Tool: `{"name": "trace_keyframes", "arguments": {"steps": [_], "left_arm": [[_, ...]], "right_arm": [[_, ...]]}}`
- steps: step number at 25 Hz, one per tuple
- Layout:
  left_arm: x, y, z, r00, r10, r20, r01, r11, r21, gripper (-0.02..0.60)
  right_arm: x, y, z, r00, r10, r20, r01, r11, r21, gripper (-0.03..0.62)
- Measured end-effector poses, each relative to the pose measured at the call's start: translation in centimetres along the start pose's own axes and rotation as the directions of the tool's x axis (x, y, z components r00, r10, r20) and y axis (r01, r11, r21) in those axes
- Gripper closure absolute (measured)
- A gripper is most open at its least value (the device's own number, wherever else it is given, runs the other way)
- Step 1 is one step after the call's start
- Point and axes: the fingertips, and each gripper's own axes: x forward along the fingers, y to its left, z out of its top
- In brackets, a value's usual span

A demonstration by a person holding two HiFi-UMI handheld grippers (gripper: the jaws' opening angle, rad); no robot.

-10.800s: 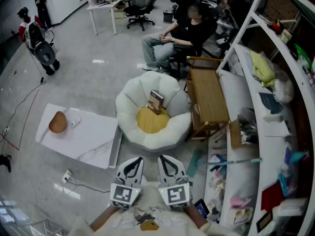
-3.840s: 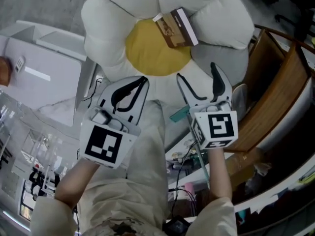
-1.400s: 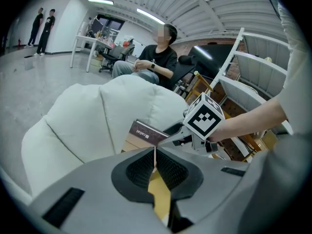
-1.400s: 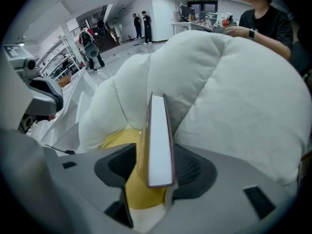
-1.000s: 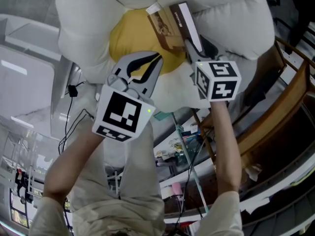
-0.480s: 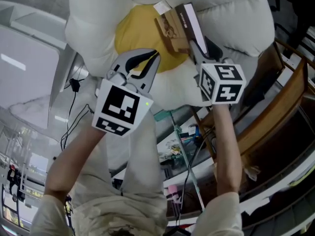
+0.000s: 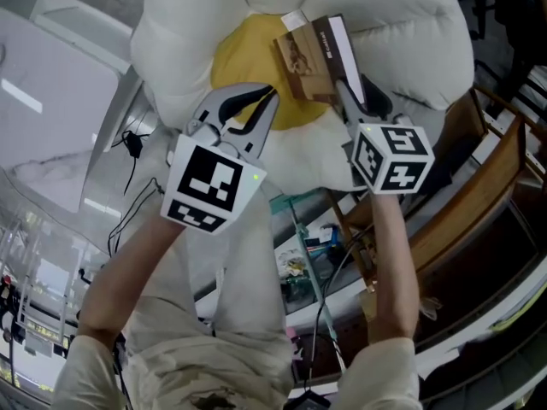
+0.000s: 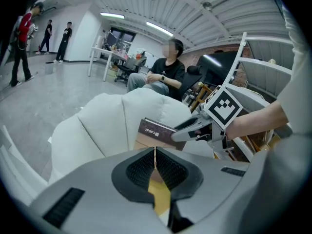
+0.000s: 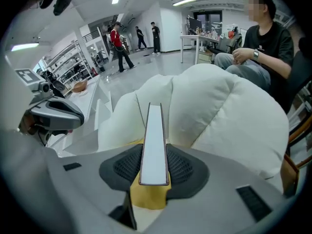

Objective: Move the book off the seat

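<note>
Starting on the left: a white low table [image 7: 51, 101] sits well off to the left gripper's outer side. The left gripper [image 7: 255, 94] [image 8: 155, 153] has its jaws pressed together with nothing in them. It hangs over the near edge of the seat [image 7: 402, 49] [image 8: 92, 126] [image 9: 229, 106], a puffy white thing, and the seat's yellow cushion [image 7: 244, 62] is right ahead of the tips.

Just ahead and to the right of that gripper is the book [image 7: 312, 58] [image 8: 157, 133] [image 9: 155, 135], over the right-hand part of the yellow cushion and up against the white backrest. The right gripper [image 7: 355, 92] [image 9: 154, 167] is clamped on the book's near end, one pad on each cover. From that gripper's own view you see the book edge-on, with the pale page edge facing up. Its long axis runs straight out from the jaws along the line the gripper points, so the far end aims at the backrest. In the head view the brown cover faces the left gripper's side and the dark spine strip faces away from it. I honestly can't tell if the far end is touching the cushion or clear of it.

Past the right gripper's outer side there's a wooden frame [image 7: 479, 203]. A seated person [image 9: 263, 38] [image 8: 163, 74] is behind the seat, beyond both tools.
</note>
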Motion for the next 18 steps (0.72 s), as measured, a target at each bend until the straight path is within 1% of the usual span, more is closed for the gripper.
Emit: {"name": "trace_keyframes", "arguments": {"steps": [8, 18], "left_arm": [[-1.5, 2.3, -0.1, 0.997, 0.073, 0.034, -0.07, 0.995, -0.065, 0.568], [-4.8, 5.6, 0.4, 0.983, 0.17, 0.072, -0.16, 0.978, -0.131, 0.568]], "right_arm": [[0.2, 2.7, 2.6, 0.997, 0.078, 0.007, -0.077, 0.995, -0.06, 0.445], [1.0, 7.1, 7.4, 0.984, 0.181, 0.011, -0.178, 0.978, -0.111, 0.445]]}}
